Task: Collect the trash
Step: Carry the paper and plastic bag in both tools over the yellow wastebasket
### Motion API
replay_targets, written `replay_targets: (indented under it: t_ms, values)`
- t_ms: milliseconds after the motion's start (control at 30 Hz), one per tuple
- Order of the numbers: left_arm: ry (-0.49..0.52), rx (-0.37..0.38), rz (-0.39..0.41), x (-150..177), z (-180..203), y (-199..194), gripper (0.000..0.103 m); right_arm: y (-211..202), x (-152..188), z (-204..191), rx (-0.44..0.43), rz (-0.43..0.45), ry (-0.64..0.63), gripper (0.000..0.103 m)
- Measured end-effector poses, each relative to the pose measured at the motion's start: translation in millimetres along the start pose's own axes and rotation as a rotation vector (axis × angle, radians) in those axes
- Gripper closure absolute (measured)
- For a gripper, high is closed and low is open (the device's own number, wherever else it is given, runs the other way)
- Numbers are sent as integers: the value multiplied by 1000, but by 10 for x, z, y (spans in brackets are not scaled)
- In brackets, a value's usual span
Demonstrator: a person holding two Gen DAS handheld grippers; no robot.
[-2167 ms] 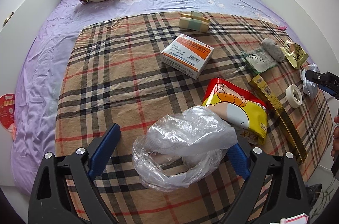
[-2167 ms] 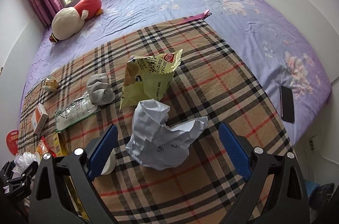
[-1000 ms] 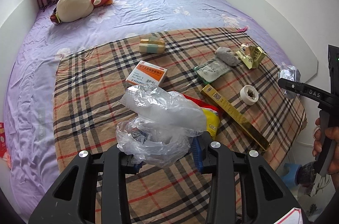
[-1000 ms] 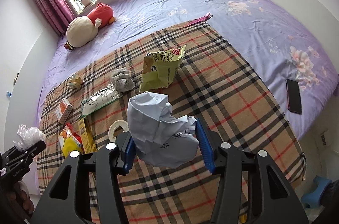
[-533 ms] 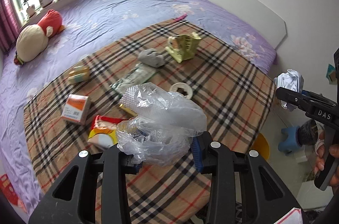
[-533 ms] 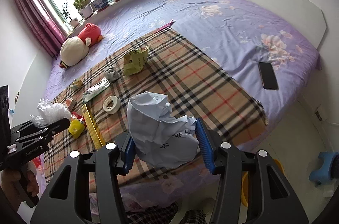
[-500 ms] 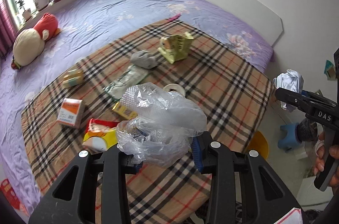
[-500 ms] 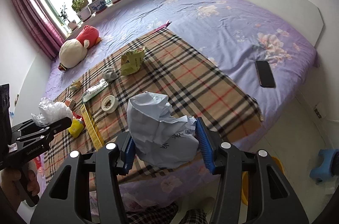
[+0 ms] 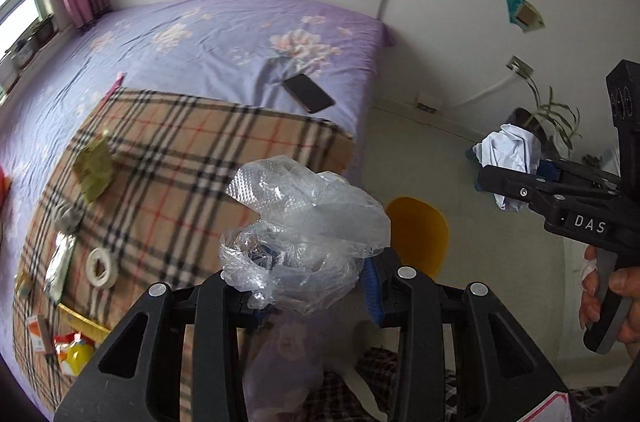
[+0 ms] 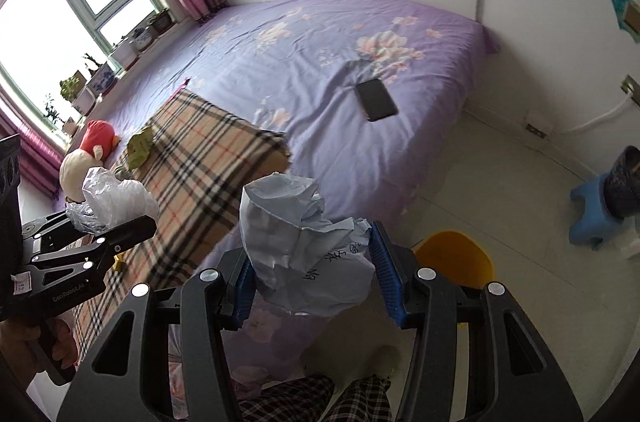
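My left gripper [image 9: 316,282] is shut on a crumpled clear plastic bag [image 9: 304,218], held over the bed's edge. My right gripper [image 10: 314,282] is shut on a crumpled pale blue paper [image 10: 304,254], its blue pads pressing both sides. Each gripper shows in the other's view: the right gripper [image 9: 504,174] with the paper [image 9: 508,150], and the left gripper [image 10: 116,222] with the bag [image 10: 108,200]. A yellow round object [image 9: 418,234] sits on the floor beside the bed, just beyond both loads. More litter lies on the plaid blanket [image 9: 180,150]: a green snack bag [image 9: 94,166], a tape roll [image 9: 102,268], a grey wad [image 9: 68,216].
A black phone [image 9: 308,93] lies on the purple sheet [image 10: 320,62]. A blue stool [image 10: 592,206] carries a dark pot by the wall. Pale floor stretches between the bed and the wall. A person's plaid trouser legs [image 10: 320,398] show at the bottom.
Both grippers swung right, off the blanket toward the bed's edge and the floor, rolling as they went. The yellow object now lies just ahead. Both grips are unchanged.
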State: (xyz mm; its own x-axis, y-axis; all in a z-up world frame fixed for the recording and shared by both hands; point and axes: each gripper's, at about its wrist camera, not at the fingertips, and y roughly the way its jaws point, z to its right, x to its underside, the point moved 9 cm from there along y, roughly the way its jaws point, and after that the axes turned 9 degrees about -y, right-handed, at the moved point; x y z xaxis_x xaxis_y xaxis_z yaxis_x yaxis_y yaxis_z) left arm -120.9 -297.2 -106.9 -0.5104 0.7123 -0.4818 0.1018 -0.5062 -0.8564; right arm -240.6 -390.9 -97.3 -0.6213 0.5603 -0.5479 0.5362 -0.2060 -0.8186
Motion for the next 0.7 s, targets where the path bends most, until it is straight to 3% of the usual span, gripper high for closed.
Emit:
replay_targets:
  t_ms: [333, 700]
  values:
    - [235, 109, -136, 125, 1103, 836, 66, -65, 679, 1148, 123, -46, 169, 49]
    - [354, 162, -297, 481, 1735, 1913, 66, 747, 1363, 1859, 83, -166, 210, 49]
